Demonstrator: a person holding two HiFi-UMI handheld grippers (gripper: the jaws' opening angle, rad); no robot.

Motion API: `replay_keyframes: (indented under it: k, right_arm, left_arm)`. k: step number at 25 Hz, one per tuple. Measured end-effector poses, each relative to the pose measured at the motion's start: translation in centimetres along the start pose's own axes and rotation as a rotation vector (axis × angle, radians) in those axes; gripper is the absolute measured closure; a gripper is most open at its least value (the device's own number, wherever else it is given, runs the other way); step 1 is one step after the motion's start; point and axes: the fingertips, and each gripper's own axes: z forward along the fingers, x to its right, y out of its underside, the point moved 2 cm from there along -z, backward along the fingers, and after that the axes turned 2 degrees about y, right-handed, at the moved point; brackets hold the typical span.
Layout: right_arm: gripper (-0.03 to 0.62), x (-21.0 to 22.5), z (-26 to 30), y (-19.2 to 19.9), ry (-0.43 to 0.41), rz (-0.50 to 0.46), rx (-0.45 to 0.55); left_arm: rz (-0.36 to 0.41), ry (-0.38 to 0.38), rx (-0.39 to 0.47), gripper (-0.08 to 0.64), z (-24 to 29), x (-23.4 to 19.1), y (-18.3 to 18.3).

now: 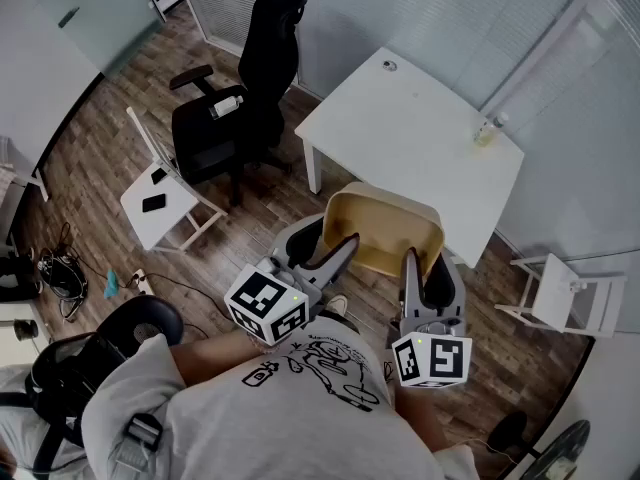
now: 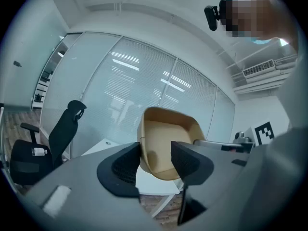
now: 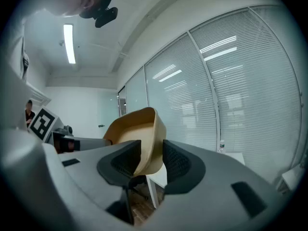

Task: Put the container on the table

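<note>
Container held up by both claws at the table's near edge.
The left gripper (image 1: 335, 244) and right gripper (image 1: 425, 268) each pinch a wall of the tan container (image 1: 385, 230). It looks best to carry it level over the white table (image 1: 400, 128), clear of the bottle (image 1: 487, 130) at the table's far corner, then set it flat and release both sides together.

The left gripper (image 1: 325, 240) and right gripper (image 1: 428, 268) are held forward, nearly level; each pair of jaws is clamped on the container (image 1: 385, 223) wall.
</note>
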Motion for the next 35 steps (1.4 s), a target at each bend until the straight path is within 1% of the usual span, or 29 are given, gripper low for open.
replay_keyframes:
  k: [4,9,13,18,22,30,35]
  right_arm:
    - [0.459,0.7,-0.7,0.4,0.008,0.016,-0.002]
    - [0.459,2.7,-1.0,0.8,0.008,0.044,0.006]
    - [0.459,4.1,-0.9,1.0,0.002,0.061,-0.001]
    - [0.459,6.7,-1.6,1.4,-0.006,0.083,-0.008]
    - [0.459,7.6,-2.2,1.7,-0.006,0.101,-0.009]
    - [0.459,8.9,0.0,2.0,0.004,0.117,-0.026]
    - [0.459,8.6,3.1,1.7,0.001,0.109,-0.025]
  left_arm:
    - [0.007,0.003,-0.001,0.370,0.2,0.9,0.3]
    - [0.011,0.006,-0.011,0.370,1.8,1.9,1.1]
    - [0.007,-0.002,-0.021,0.371,3.1,2.3,1.6]
    - [-0.001,-0.008,-0.029,0.370,4.8,4.0,2.4]
    - [-0.010,-0.015,-0.034,0.370,5.4,4.8,2.9]
    - [-0.015,-0.005,-0.047,0.371,7.7,3.2,2.6]
    - [-0.026,-0.009,-0.035,0.370,9.0,0.4,1.6]
